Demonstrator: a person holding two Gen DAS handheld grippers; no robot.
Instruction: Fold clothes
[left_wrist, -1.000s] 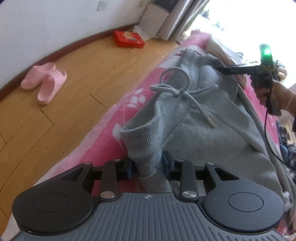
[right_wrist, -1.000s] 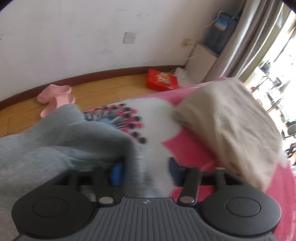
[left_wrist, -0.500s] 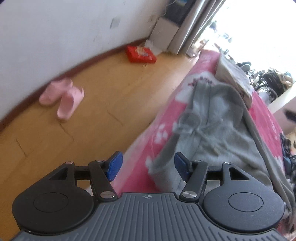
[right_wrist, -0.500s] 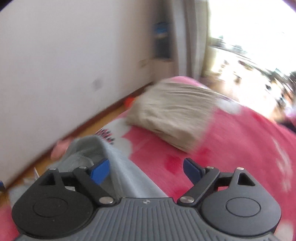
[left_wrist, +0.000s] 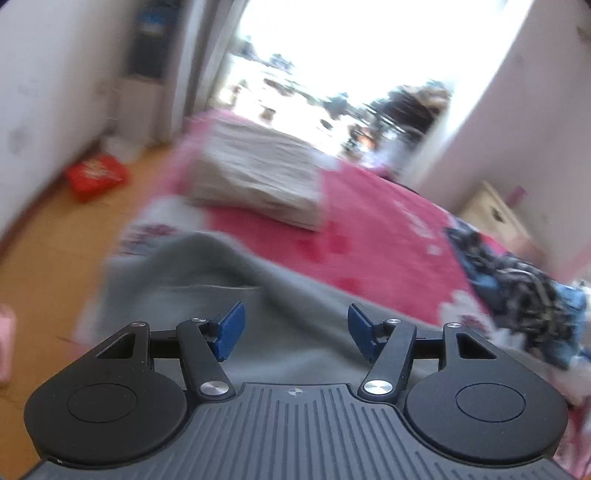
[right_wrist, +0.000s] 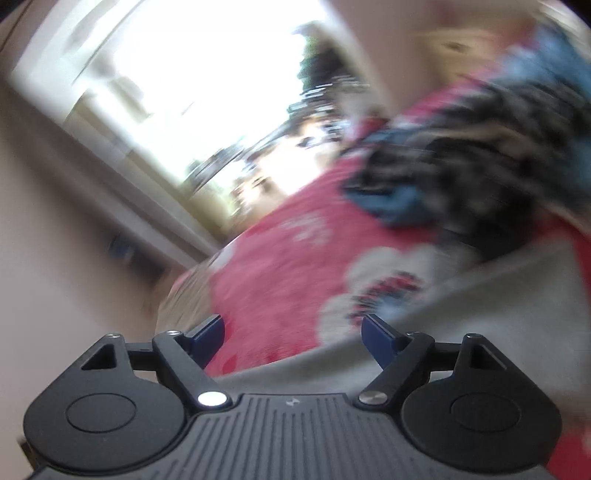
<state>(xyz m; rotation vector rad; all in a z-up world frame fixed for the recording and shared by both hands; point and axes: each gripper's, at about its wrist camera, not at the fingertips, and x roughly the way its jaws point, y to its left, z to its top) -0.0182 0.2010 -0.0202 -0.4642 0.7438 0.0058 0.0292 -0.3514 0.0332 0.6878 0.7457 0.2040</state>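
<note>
A pink bedspread (left_wrist: 388, 236) fills both blurred views, and on it, spreading beneath and just ahead of the left gripper (left_wrist: 293, 328), lies the grey garment (left_wrist: 207, 280) that is being folded; in the right wrist view the same grey cloth runs under the right-hand finger of the right gripper (right_wrist: 293, 338). Both grippers are empty, fingers apart: the left one's blue pads (left_wrist: 231, 328) have just been opening and nothing is pinched between them, while the right one's jaws, wider still, have just eased in slightly with only bedspread and a grey edge showing in the gap. Beyond the left fingers, well apart from the grey garment, sits a folded beige stack (left_wrist: 258, 177); off to the right of them lies a crumpled blue-and-black garment (left_wrist: 524, 295), which also looms ahead of the right fingers. The risk from here appears to lie in the loose cloth: released and unheld, the grey garment could slump out of its fold. A fast reach in this blur might snag a fold with an open finger and drag it askew, or catch the wrong piece, since the dark heap lies near the right gripper's line.
</note>
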